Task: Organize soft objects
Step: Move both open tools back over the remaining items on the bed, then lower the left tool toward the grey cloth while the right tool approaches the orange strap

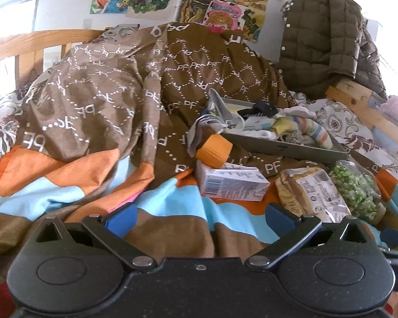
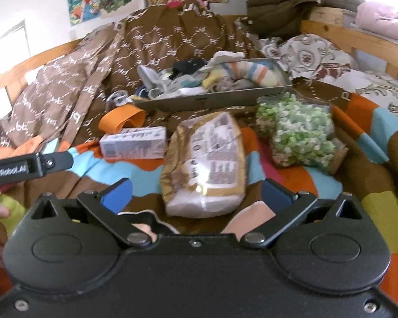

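A grey metal tray (image 1: 286,147) (image 2: 212,98) full of socks and small cloths lies on the bed. In front of it lie a small white carton (image 1: 230,182) (image 2: 134,143), a tan soft packet (image 1: 313,193) (image 2: 207,167), a clear bag of green bits (image 1: 358,188) (image 2: 299,132) and an orange band (image 1: 215,149) (image 2: 122,120). My left gripper (image 1: 199,221) is open and empty over the blanket, short of the carton. My right gripper (image 2: 196,194) is open, its fingers either side of the tan packet's near end.
A brown patterned quilt (image 1: 114,92) is heaped at the back left. A quilted olive jacket (image 1: 323,39) hangs over the wooden bed rail (image 1: 358,100) at the right. The left gripper's body (image 2: 26,168) shows at the left of the right wrist view.
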A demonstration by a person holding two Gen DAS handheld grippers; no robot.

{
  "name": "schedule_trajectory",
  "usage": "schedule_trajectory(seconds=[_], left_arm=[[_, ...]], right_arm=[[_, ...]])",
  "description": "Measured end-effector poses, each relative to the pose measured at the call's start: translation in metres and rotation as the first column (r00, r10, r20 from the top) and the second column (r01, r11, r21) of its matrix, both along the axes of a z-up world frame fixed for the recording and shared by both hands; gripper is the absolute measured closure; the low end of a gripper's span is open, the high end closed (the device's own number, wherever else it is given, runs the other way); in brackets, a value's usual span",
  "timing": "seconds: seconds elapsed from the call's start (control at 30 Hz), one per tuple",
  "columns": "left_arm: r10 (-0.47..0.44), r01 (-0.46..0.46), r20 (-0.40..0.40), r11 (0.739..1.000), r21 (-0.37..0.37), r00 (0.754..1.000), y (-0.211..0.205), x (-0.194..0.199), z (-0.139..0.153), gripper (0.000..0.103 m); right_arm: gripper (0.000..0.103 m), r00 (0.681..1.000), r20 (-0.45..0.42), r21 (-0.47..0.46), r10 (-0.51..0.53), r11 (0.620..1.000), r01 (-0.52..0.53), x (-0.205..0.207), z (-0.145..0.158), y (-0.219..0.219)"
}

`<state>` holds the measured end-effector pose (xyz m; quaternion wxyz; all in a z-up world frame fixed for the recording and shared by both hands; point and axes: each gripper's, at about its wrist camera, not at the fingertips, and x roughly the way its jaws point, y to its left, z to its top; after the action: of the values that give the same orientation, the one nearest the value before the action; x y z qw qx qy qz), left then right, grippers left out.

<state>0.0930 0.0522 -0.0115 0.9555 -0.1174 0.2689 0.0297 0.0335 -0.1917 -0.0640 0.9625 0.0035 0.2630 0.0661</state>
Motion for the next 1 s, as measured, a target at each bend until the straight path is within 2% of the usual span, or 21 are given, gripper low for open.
schedule_trajectory(seconds=[0.53, 0.87, 1.0], left_arm=[[0.030, -0.030, 0.008, 0.999, 0.018, 1.000, 0.021, 0.009, 0.001, 0.001], [0.030, -0.030, 0.028, 0.999, 0.031, 0.999, 0.035, 0.025, 0.006, 0.001], [0.013, -0.015, 0.037, 0.998, 0.059, 0.999, 0.042, 0.028, 0.007, 0.001]], right_arm=[[0.001, 0.998, -0.007, -0.019, 0.067, 0.998, -0.067, 0.007, -0.006, 0.016], [0.001, 0.990, 0.067, -0.088, 0.125, 0.989, -0.119, 0.031, 0.007, 0.032], [0.001, 0.985, 0.085, -0.101, 0.149, 0.985, -0.141, 0.044, 0.010, 0.040]])
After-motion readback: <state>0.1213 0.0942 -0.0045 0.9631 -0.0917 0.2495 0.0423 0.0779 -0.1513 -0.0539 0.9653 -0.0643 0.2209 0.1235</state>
